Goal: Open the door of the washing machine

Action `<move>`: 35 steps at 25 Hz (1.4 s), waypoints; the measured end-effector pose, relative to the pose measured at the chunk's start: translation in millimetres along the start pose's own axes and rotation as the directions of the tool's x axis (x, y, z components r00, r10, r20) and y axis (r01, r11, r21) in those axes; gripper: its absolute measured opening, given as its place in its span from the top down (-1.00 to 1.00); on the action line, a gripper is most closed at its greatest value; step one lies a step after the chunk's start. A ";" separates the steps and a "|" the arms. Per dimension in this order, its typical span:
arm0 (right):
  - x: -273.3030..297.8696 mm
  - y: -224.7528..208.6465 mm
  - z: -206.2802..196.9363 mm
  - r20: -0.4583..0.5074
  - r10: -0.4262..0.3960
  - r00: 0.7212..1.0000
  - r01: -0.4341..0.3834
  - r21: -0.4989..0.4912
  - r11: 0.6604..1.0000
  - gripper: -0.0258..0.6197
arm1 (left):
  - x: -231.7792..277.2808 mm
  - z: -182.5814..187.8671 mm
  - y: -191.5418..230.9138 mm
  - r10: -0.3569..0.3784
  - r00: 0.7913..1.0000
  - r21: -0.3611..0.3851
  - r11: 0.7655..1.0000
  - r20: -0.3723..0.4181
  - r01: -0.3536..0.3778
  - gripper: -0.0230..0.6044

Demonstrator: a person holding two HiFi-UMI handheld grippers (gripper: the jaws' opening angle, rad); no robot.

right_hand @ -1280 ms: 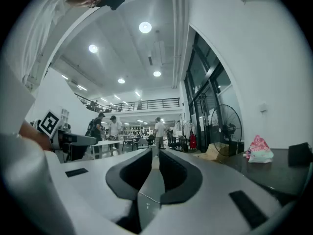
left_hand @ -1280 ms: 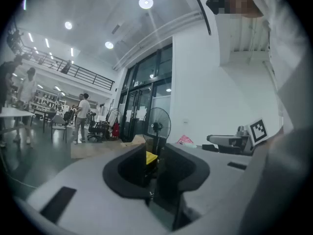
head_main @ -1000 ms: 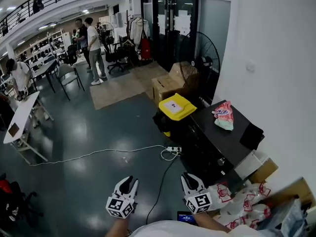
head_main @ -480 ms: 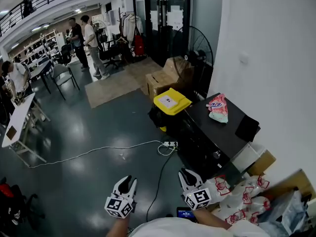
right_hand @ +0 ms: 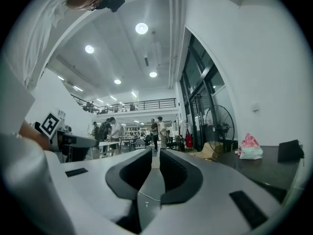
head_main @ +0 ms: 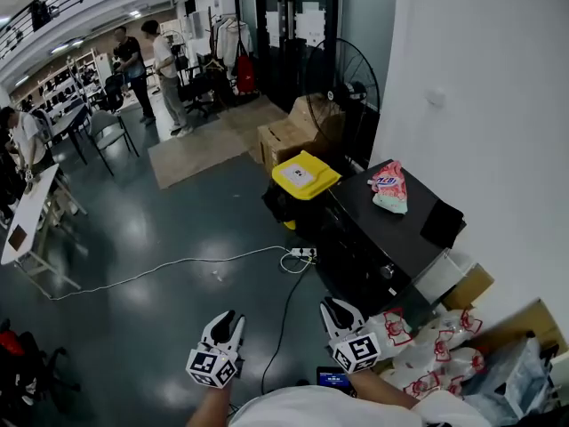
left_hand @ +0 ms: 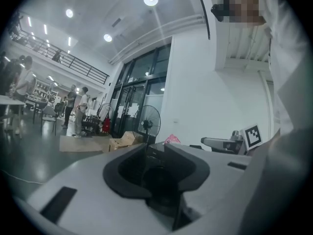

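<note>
The washing machine [head_main: 378, 238] is a black box against the white wall at right, its front in shadow, and I cannot make out its door. A pink bag [head_main: 388, 188] lies on its top. My left gripper [head_main: 227, 318] and right gripper [head_main: 336, 305] are held low at the bottom of the head view, well short of the machine and pointing level. The left gripper [left_hand: 155, 146] has its jaws a small gap apart with nothing between them. Only a narrow slit separates the jaws of the right gripper [right_hand: 155, 151], also with nothing in it.
A yellow-lidded bin [head_main: 305, 174], cardboard boxes [head_main: 289, 136] and a standing fan [head_main: 342, 87] lie beyond the machine. A white cable and power strip [head_main: 298, 253] cross the dark floor. Printed plastic bags [head_main: 436, 354] sit at my right. People [head_main: 164, 69] stand far back.
The head view has shifted a little, so the machine and bin sit slightly higher and further left. Both grippers stay in the same place with their jaws unchanged.
</note>
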State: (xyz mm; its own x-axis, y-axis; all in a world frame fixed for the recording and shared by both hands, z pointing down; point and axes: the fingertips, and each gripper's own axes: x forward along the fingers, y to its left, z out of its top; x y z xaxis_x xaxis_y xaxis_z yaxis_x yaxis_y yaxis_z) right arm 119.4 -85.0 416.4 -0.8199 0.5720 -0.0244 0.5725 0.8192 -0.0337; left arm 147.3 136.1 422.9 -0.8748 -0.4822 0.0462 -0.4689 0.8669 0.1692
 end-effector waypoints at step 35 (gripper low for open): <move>89.1 -122.6 -45.4 -0.043 -0.062 0.997 0.065 0.067 0.996 0.71 | 146.9 -19.1 62.0 0.002 0.999 -0.027 1.000 -0.033 -0.003 0.57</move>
State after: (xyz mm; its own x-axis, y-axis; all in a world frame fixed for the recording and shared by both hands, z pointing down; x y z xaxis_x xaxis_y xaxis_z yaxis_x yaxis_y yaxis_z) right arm -23.9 -132.7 463.7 -0.8531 0.5213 0.0212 0.5169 0.8500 -0.1017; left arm -8.0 116.6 458.9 -0.8713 -0.4844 0.0788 -0.4629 0.8645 0.1961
